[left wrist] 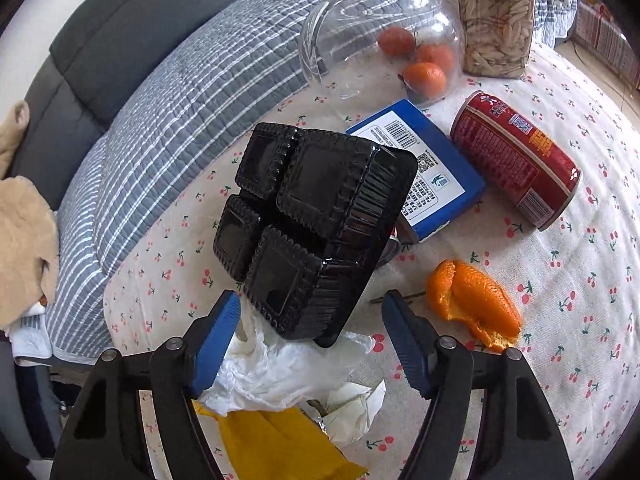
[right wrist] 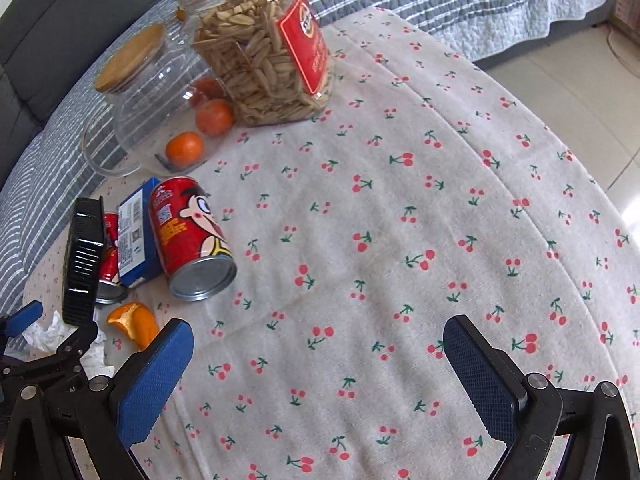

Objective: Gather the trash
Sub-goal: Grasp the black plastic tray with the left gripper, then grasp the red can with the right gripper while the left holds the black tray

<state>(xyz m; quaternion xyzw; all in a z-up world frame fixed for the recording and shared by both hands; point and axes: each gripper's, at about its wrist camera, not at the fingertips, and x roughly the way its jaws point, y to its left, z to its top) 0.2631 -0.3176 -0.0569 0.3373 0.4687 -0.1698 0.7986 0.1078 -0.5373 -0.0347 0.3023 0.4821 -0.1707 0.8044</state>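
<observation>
A cherry-print tablecloth [right wrist: 400, 220] covers the table. Toward its far side stands a clear glass jar [right wrist: 152, 120] with a wooden lid [right wrist: 130, 58], holding small oranges [right wrist: 185, 149]. Just beside it is a plastic jar of seeds [right wrist: 264, 60] bearing a red label. Beyond lie a grey striped quilt [left wrist: 168, 92] and dark sofa cushions [left wrist: 120, 28].

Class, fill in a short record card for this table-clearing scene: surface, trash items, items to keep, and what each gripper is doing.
Surface: cherry-print tablecloth
Trash: black ridged four-cell plastic tray, tilted; crumpled white tissue; orange peel; red drink can on its side; blue carton
Keep: clear seed jar; glass jar with wooden lid; tangerines
Left gripper: open around tray's lower corner, pads apart from it
Right gripper: open, empty, over bare cloth
</observation>
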